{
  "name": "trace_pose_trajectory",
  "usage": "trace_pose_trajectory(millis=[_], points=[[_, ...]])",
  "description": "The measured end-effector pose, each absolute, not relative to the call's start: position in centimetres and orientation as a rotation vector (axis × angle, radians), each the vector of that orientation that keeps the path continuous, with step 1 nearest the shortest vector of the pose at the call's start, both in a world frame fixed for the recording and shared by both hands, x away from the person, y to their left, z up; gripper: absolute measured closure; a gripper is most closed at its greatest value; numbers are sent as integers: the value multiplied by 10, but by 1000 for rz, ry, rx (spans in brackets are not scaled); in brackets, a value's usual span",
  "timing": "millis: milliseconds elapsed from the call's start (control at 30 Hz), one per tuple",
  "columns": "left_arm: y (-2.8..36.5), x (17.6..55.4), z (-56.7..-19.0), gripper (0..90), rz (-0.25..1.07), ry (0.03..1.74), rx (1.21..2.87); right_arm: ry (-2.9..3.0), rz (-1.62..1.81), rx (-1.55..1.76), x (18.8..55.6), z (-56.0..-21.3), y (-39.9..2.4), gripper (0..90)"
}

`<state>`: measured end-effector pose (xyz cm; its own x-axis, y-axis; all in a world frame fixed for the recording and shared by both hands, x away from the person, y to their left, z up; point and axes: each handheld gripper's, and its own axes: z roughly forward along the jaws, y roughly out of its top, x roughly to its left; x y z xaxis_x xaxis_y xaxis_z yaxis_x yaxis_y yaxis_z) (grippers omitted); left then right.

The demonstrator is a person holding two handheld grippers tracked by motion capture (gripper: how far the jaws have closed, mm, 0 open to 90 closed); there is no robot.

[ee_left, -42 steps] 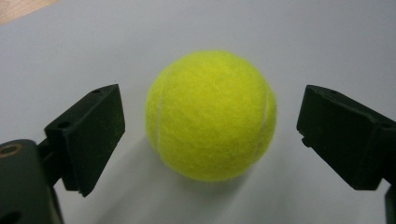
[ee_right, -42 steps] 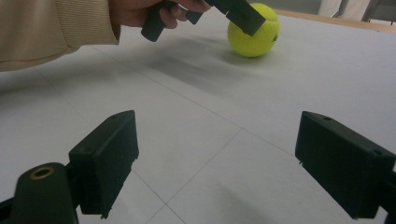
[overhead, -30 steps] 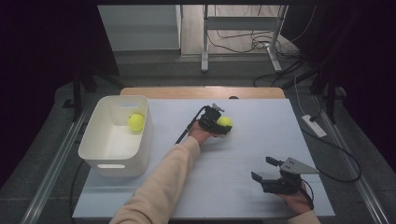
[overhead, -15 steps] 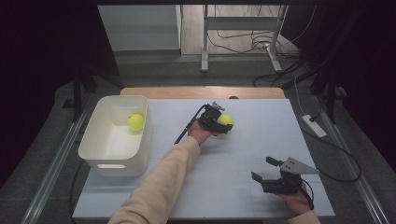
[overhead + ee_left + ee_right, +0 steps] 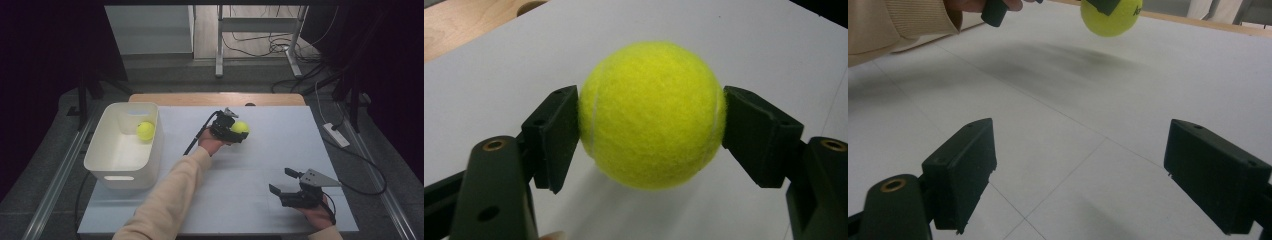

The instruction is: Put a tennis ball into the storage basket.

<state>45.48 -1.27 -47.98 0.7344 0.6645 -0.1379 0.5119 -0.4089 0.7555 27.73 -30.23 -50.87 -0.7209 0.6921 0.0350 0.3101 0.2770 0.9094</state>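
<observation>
Two tennis balls in play: one ball [image 5: 145,131] already inside the white bin [image 5: 107,167], the second ball [image 5: 651,115] clamped between the left claw [image 5: 239,131] pads, lifted just clear of the desk [image 5: 260,165], right of the bin. Roughly halfway, judging by that: carry across and release into the bin left to do. Round, so no long axis; seam running upright. Right claw [image 5: 282,182] spread apart, holding nothing, near the front edge.

Yellow-green tennis ball [image 5: 651,112], white bin [image 5: 122,145]
</observation>
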Motion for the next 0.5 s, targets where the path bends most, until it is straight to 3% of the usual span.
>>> trace_pose_trajectory(millis=[500], points=[[5, 438, -466, 276, 251, 872, 2054, 2185, 1423, 904, 277, -508, -302, 135]])
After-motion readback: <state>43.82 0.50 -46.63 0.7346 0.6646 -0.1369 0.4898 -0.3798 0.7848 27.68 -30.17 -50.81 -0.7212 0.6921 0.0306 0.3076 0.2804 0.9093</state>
